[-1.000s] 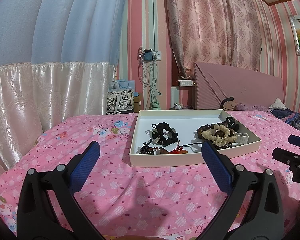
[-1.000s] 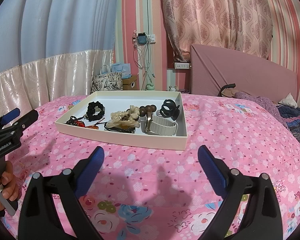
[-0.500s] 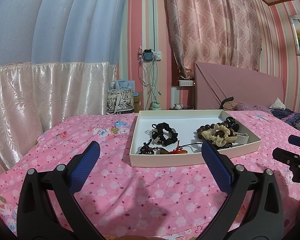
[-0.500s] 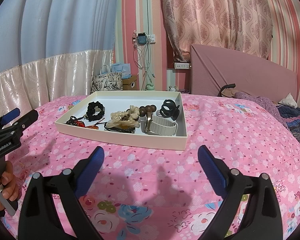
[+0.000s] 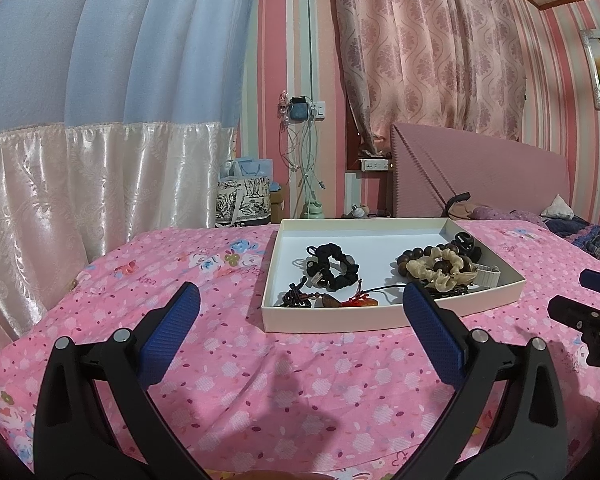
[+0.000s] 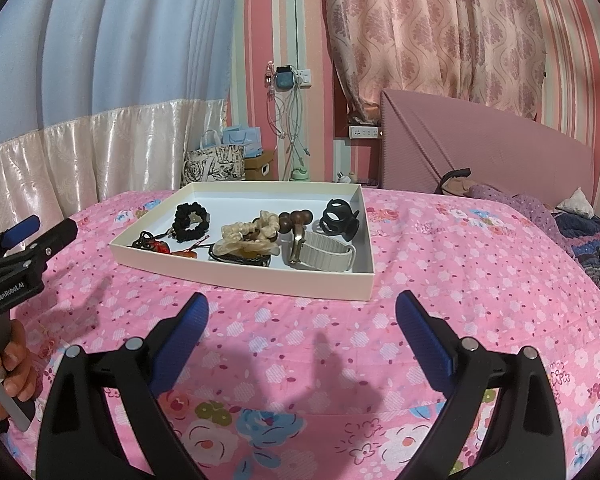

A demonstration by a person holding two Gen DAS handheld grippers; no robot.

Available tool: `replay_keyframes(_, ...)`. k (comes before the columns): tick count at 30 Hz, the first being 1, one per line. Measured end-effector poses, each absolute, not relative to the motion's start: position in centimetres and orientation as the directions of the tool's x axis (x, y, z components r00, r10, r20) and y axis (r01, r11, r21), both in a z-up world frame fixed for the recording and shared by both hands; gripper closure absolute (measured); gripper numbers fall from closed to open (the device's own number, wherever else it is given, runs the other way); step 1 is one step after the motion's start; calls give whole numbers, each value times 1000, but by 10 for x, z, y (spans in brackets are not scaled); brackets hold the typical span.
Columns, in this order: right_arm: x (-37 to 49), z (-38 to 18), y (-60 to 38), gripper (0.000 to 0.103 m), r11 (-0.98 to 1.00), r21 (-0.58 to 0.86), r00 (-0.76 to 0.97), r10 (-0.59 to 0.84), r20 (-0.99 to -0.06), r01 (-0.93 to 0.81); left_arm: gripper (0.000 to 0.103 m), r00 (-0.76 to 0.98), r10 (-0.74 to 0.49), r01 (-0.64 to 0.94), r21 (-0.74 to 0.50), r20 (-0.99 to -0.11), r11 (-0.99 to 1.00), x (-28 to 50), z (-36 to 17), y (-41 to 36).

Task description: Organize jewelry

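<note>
Both grippers, left & right, jaws apart w/ nothing held, hover off white tray's near edge; jewelry all inside — start or finish, can't tell.

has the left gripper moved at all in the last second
No. In the left wrist view the white tray sits in the same place against the left gripper, whose open fingers frame it just as before.

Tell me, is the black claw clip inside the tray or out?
Inside: the black claw clip lies in the tray's far right corner.
</note>
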State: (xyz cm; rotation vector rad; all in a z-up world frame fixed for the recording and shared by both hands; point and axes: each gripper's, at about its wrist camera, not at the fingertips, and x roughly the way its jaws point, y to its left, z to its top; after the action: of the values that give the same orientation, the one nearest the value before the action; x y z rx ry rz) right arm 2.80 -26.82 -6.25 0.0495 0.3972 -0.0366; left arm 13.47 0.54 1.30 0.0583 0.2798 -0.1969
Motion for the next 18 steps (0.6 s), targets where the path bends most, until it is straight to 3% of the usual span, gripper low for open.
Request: replay_keyframes(18, 32, -64, -268, 9, 998, 31, 909, -39, -414, 57, 3, 947, -180, 195, 30, -266, 980, 132, 13, 6)
